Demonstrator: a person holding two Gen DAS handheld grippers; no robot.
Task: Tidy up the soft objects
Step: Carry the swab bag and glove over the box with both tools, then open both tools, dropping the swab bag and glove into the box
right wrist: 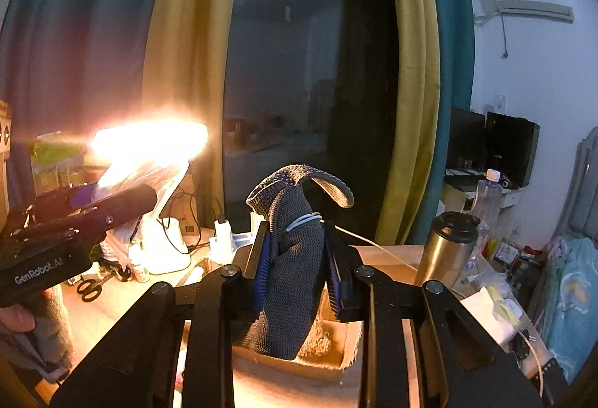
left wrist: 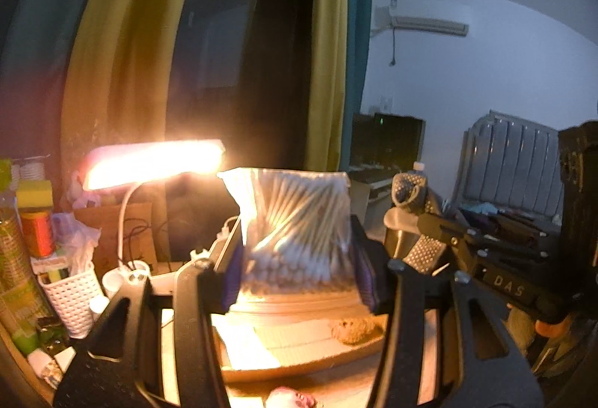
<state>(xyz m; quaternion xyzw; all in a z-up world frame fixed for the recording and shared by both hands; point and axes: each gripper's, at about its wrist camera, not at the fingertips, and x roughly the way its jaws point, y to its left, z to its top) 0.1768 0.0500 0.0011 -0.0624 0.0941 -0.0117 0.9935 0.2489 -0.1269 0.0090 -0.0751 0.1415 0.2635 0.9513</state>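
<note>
The left hand-held gripper (left wrist: 297,269) is closed on a clear plastic bag of cotton swabs (left wrist: 295,221), its blue ribbed pads pressing the bag's lower sides so that the film crinkles and the white-tipped sticks fan upward. The bag hangs above a shallow cardboard box (left wrist: 299,352) on the table (left wrist: 336,389); a tan, fuzzy lump (left wrist: 353,329) lies inside the box.

The right hand-held gripper (right wrist: 297,273) is clamped on a dark grey knitted glove (right wrist: 293,258) (rubber grip dots run along its curled cuff), and a thin white band crosses the knit near the top of the pads. The glove's lower end hangs into the same cardboard box, whose frayed fabric edge shows at the right corner.

Only the left wrist view shows the white woven plastic basket (left wrist: 73,295) and an orange-wrapped can (left wrist: 37,232) at the table's left. Only the right wrist view shows black-handled scissors (right wrist: 89,288), a brass-coloured steel tumbler (right wrist: 446,251) with a black lid, and a clear plastic bottle (right wrist: 486,198) with a white cap. Both views catch the glaring desk lamp (left wrist: 157,161) on its bent white neck, yellow curtains behind it.
</note>
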